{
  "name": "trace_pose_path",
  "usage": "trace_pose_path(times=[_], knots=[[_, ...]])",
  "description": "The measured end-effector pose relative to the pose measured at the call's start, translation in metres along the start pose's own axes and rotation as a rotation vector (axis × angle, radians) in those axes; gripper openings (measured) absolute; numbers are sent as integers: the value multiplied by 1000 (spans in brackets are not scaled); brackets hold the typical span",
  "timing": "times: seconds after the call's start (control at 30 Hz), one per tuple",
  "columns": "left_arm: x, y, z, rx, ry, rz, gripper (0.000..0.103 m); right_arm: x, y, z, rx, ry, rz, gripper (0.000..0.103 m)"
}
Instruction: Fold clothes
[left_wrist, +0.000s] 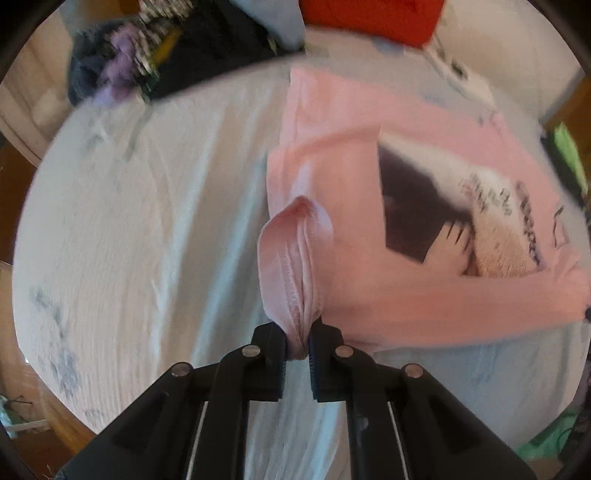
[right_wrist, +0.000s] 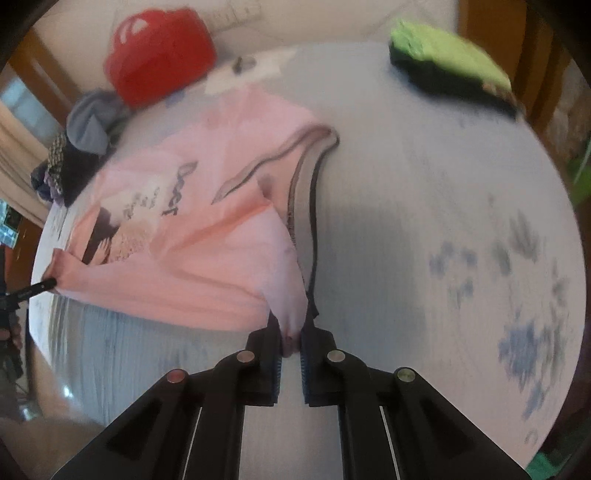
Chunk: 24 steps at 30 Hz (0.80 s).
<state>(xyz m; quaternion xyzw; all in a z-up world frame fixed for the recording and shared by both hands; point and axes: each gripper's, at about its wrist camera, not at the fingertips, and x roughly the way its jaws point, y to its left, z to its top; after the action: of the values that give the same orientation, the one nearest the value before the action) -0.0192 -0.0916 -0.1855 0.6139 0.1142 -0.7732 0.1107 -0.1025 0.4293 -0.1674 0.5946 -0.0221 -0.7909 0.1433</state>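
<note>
Round table (right_wrist: 424, 221) under pale floral cloth, bare toward right rim. Pink T-shirt (right_wrist: 192, 221) spread left of centre, print up. Left gripper (left_wrist: 297, 341) clamped on bunched hem; right gripper (right_wrist: 291, 341) clamped on collar-side edge. Dark clothes pile (left_wrist: 177, 55), red container (right_wrist: 159, 55), green folded garment (right_wrist: 450, 62) along far rim.

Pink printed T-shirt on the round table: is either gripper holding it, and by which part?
Both are. The left gripper pinches the pink printed T-shirt at a bunched hemmed edge; the right gripper pinches a corner beside the dark-trimmed neckline.
</note>
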Motion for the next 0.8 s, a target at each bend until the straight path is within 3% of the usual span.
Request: trace_pose_path(times=[0.07, 0.13, 0.2, 0.37, 0.5, 0.53, 0.67, 0.8], knots=[[8, 8, -6, -24, 27, 2, 18, 11, -5, -9, 19, 69, -1, 9], [4, 18, -9, -44, 14, 54, 54, 24, -12, -15, 52, 115, -28, 20], [-6, 25, -7, -62, -18, 62, 67, 25, -18, -19, 70, 128, -79, 29], [-33, 39, 1, -104, -109, 58, 69, 4, -14, -11, 74, 57, -108, 33], [-49, 45, 8, -125, -168, 49, 69, -16, 17, 6, 19, -60, 18, 33], [-45, 40, 12, -112, -163, 41, 69, -15, 27, 10, -6, -70, 52, 38], [-31, 16, 25, -63, -147, 8, 69, 11, 64, 25, -100, -53, 134, 40], [-16, -8, 38, -13, -130, -25, 69, 42, 71, 40, -90, -29, 117, 40]])
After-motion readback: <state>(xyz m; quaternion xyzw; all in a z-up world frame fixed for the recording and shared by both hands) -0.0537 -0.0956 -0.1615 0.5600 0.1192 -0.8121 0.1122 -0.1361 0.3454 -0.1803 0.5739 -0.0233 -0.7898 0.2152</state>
